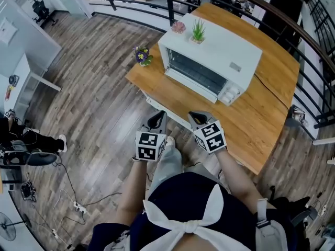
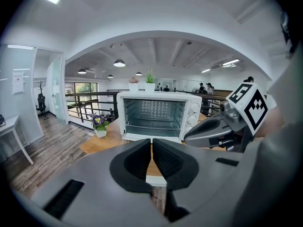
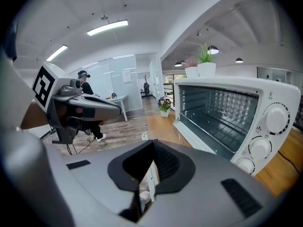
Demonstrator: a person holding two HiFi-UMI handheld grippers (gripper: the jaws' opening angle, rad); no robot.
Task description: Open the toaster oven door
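This is an open-plan office. A black railing (image 1: 170,7) curves behind the wooden table (image 1: 272,109). Left of the table stands a white desk (image 1: 29,75), with a swivel chair (image 1: 42,10) farther off by glass partitions (image 3: 116,77). Pendant lamps (image 2: 119,63) hang beyond the table, and people (image 2: 204,87) stand past it. A power strip (image 1: 79,209) lies on the plank floor (image 1: 99,109).
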